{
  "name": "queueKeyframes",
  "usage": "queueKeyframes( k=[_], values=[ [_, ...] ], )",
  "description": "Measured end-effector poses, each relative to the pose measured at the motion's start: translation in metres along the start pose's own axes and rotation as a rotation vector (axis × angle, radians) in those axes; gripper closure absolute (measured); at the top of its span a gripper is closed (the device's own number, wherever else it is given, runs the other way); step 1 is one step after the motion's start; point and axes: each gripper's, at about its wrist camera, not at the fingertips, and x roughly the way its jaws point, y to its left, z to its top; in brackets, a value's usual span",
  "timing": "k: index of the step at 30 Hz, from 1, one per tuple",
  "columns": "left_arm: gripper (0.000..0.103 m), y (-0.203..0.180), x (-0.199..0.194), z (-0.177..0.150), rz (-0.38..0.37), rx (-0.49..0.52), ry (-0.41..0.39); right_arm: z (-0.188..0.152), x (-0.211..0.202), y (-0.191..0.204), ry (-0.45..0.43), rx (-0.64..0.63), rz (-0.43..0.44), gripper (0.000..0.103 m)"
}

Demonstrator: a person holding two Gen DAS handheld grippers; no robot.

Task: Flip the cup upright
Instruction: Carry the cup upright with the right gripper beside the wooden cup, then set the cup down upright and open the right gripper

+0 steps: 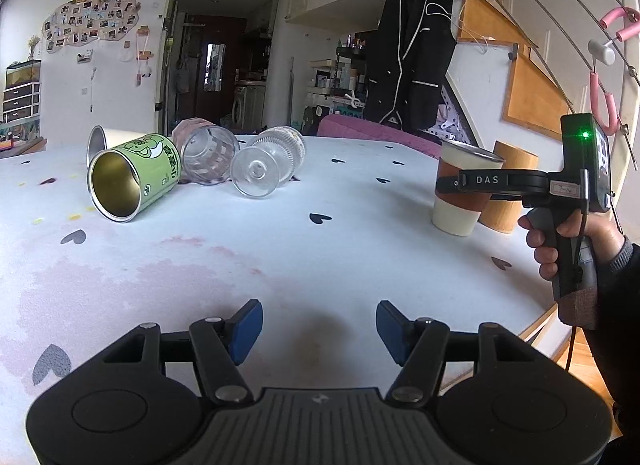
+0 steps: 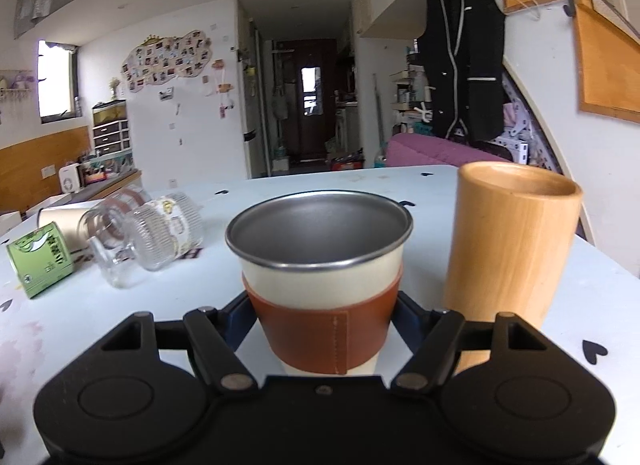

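A cream cup with a brown sleeve and steel rim point(image 2: 324, 277) stands upright on the white table point(image 1: 280, 249). My right gripper point(image 2: 322, 305) is shut on the cream cup, its fingers pressed against both sides of the sleeve. In the left wrist view a hand holds that right gripper point(image 1: 464, 181) across the cream cup point(image 1: 456, 217) at the table's right side. My left gripper point(image 1: 320, 325) hangs open over bare tablecloth near the front edge, with nothing between its blue pads.
A wooden cup point(image 2: 508, 245) stands upright just right of the cream cup. At the far left, several cups lie on their sides: a green tin cup point(image 1: 136, 181), a clear glass point(image 1: 206, 159), a ribbed goblet point(image 1: 268, 163) and a cream cup point(image 1: 100, 141) behind them.
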Motion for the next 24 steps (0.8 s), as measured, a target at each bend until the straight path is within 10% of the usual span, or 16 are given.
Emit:
queueKeyframes(
  k=[24],
  values=[
    [0.013, -0.007, -0.026, 0.046, 0.077, -0.035, -0.122, 0.003, -0.098, 0.017, -0.123, -0.007, -0.004, 0.010]
  ],
)
